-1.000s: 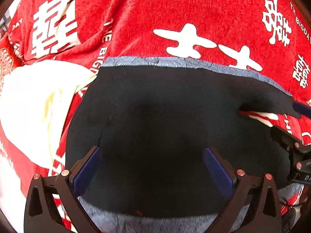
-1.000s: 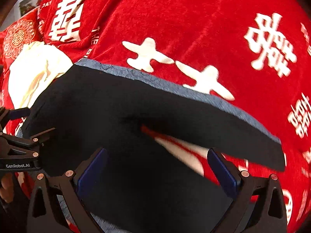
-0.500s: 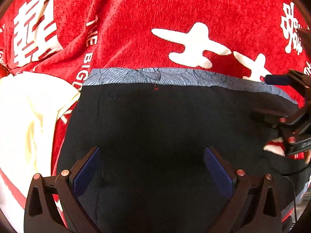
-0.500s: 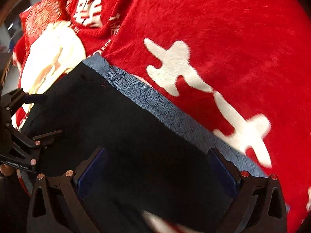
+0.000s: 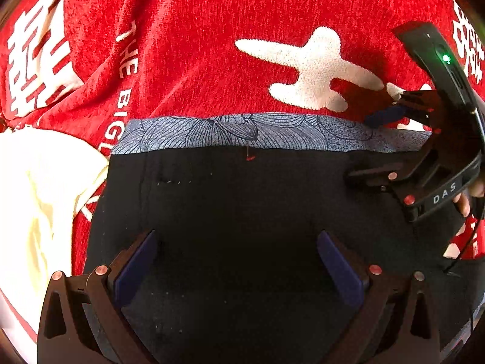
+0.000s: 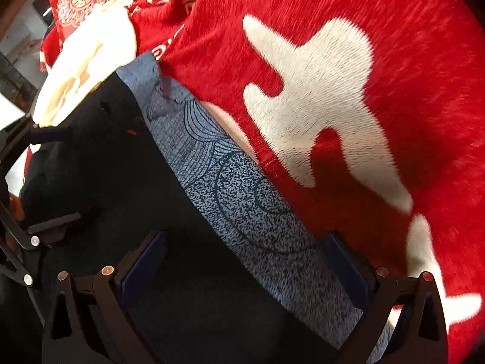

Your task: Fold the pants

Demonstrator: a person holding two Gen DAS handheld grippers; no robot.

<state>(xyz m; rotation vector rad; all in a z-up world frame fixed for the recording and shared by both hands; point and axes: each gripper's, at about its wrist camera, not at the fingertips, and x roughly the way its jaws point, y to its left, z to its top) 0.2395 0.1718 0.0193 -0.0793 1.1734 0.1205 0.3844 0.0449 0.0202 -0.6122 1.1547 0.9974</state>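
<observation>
Black pants (image 5: 236, 212) with a blue-grey patterned waistband (image 5: 242, 132) lie flat on a red blanket (image 5: 212, 45). My left gripper (image 5: 236, 261) hangs open over the black cloth, nothing between its fingers. At the right of the left wrist view my right gripper (image 5: 372, 145) stands open, straddling the right end of the waistband. In the right wrist view the waistband (image 6: 242, 206) runs diagonally between the open right gripper (image 6: 248, 261) fingers, black pants (image 6: 121, 197) to its left. The left gripper (image 6: 51, 176) shows at the left edge, open.
A cream garment (image 5: 39, 200) lies bunched left of the pants, also seen as a cream garment (image 6: 88, 60) in the right wrist view. The red blanket (image 6: 363, 60) carries large white characters. A red patterned cushion (image 6: 81, 0) sits far back left.
Both grippers have moved forward toward the waistband. The right gripper swung to the waistband's right end and now straddles it. The red gap between the pant layers is no longer visible.
</observation>
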